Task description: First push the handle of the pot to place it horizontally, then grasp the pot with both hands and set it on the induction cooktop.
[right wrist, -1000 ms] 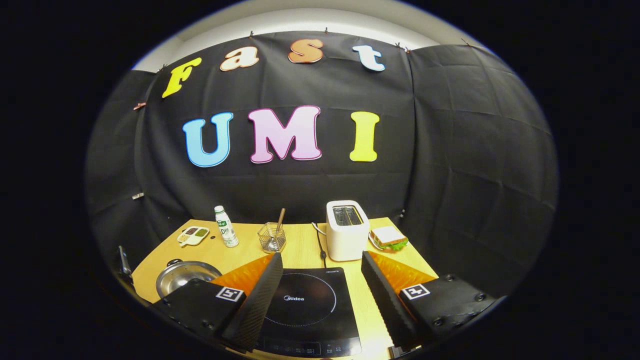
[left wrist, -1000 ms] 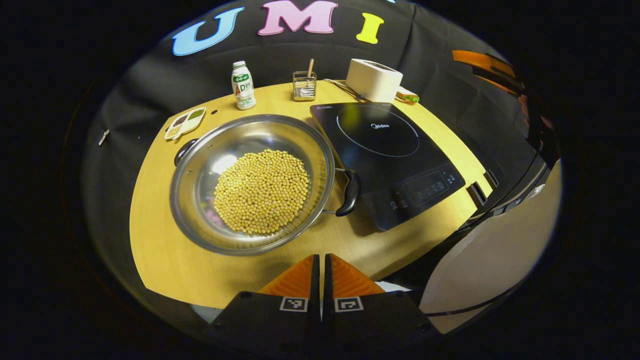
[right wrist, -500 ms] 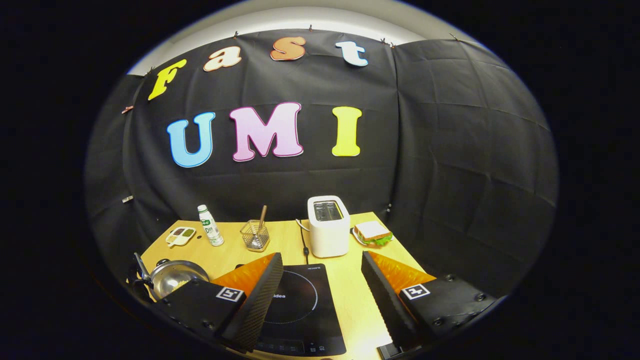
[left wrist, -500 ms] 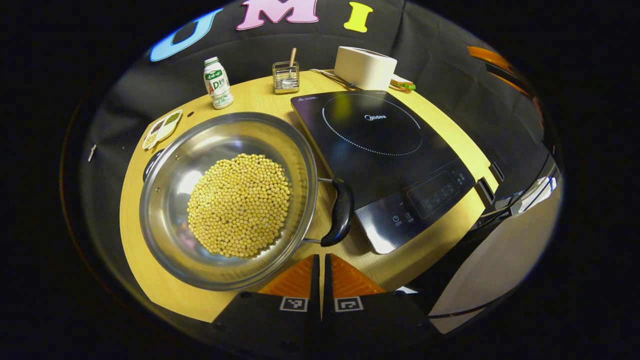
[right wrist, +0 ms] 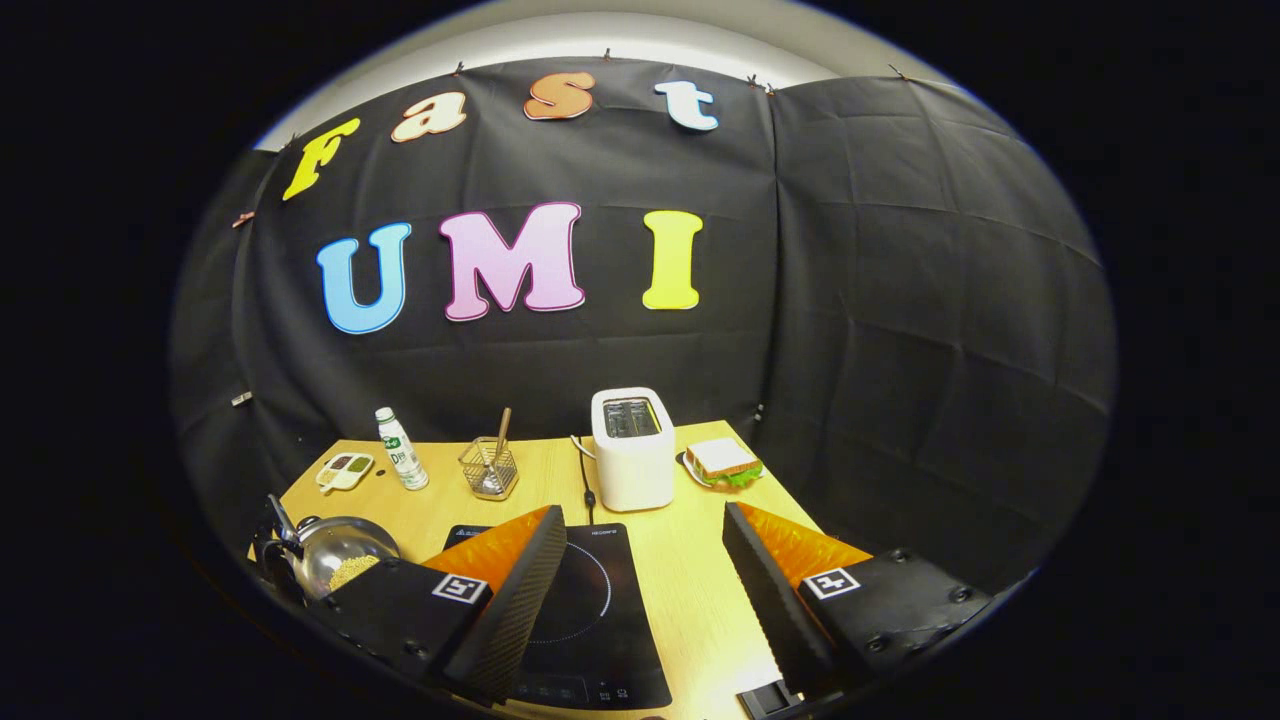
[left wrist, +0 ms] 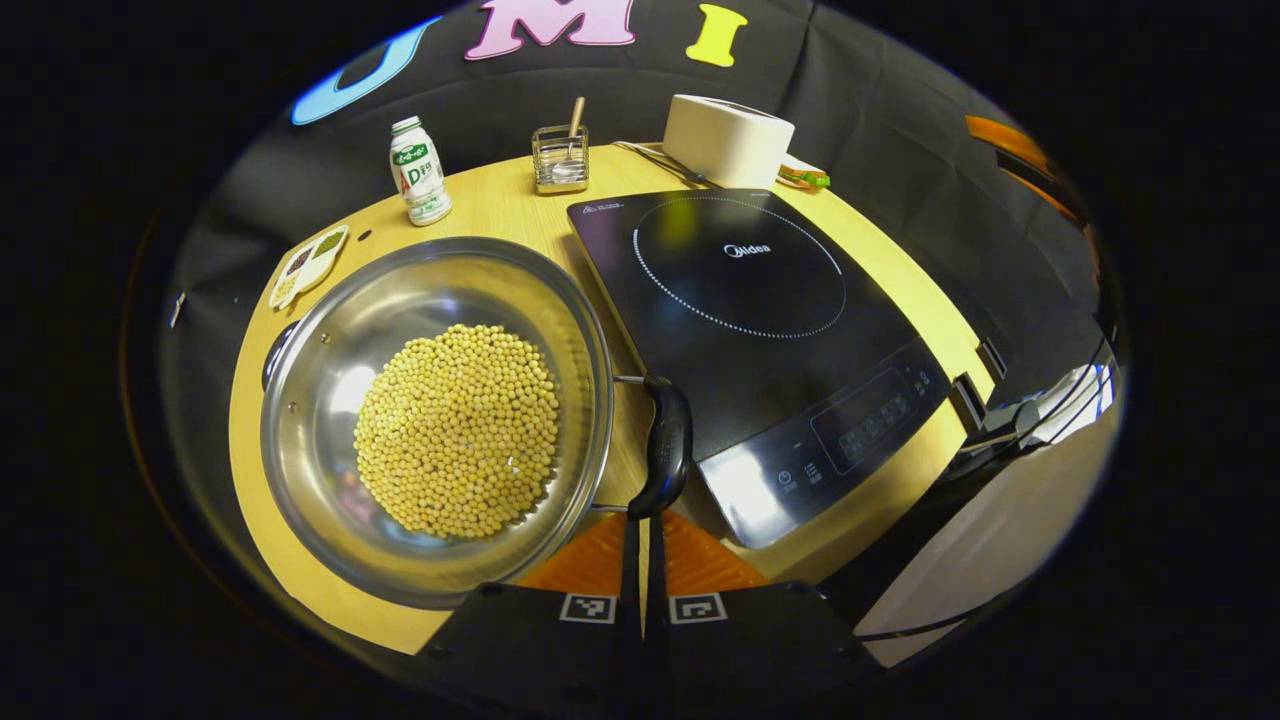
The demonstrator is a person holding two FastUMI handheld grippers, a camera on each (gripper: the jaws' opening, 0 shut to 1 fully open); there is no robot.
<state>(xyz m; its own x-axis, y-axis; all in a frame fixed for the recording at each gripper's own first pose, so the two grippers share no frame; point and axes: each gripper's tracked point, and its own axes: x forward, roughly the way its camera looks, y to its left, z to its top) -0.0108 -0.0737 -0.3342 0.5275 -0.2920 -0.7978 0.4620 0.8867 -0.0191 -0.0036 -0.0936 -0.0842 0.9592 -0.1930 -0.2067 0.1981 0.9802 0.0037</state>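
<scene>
Left gripper view — fingers pressed together, tips just below the pot's handle

I am working in a recording booth staged as a kitchen: black cloth walls in a small wooden table instead of real counters. On it sit an induction cooktop, a steel pot of beans, a white toaster, a sandwich and a drink bottle

Bottle, wire basket, toaster, sandwich stand behind.
</scene>
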